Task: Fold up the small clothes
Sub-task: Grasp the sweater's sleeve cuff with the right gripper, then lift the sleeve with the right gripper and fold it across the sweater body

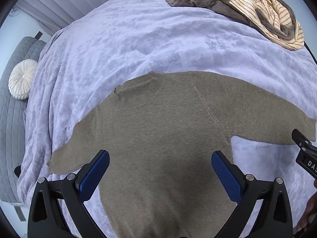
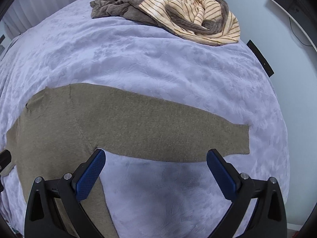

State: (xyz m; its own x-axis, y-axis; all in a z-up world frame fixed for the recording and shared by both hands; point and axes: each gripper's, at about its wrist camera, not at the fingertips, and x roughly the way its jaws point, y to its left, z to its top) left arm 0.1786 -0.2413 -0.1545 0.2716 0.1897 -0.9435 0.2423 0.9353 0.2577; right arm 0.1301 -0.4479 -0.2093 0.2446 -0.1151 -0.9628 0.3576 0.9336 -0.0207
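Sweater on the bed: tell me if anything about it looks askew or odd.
Nothing stands out. The brown sweater lies flat on the lavender blanket, sleeves spread to both sides, neckline away from the claws. Both the left claw and right claw are open and empty.

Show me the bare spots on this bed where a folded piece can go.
Widest free patch: the lavender blanket between the spread taupe sweater and the heap of striped and brown clothes. A smaller one lies under the sweater's outstretched sleeve, ahead of the right claw. The far corner with the heap is crowded.
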